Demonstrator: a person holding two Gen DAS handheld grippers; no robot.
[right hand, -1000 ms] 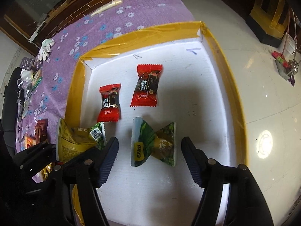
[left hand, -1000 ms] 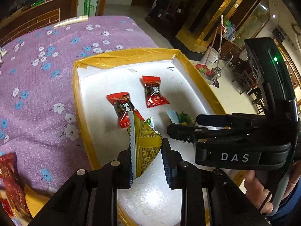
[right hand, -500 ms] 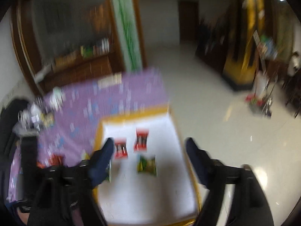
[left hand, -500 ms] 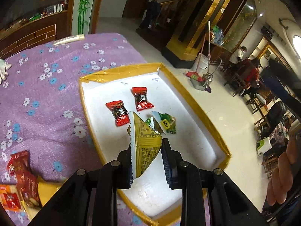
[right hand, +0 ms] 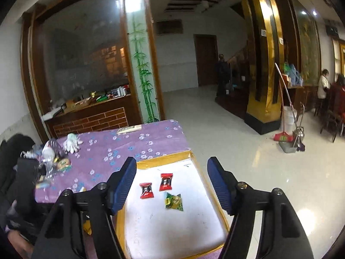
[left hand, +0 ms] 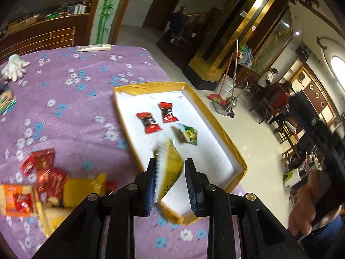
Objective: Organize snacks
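Note:
My left gripper (left hand: 170, 183) is shut on a yellow-green snack packet (left hand: 169, 168), held above the near left edge of the white tray with yellow rim (left hand: 215, 118). In the tray lie two red candies (left hand: 149, 122) (left hand: 168, 112) and a green packet (left hand: 187, 133). My right gripper (right hand: 172, 185) hangs high above the tray (right hand: 172, 226), its jaws closing with nothing between them. Below it I see the same red candies (right hand: 146, 190) (right hand: 166, 181) and green packet (right hand: 174, 201).
A heap of red, orange and yellow snack packets (left hand: 43, 185) lies on the purple flowered tablecloth (left hand: 64, 99) left of the tray. White gloves (left hand: 15, 67) and clutter sit at the table's far left. The table edge drops to a tiled floor on the right.
Both grippers have risen and pulled back from the tray. The right gripper left the green packet lying in the tray and tilted up toward the room. The left still carries its packet.

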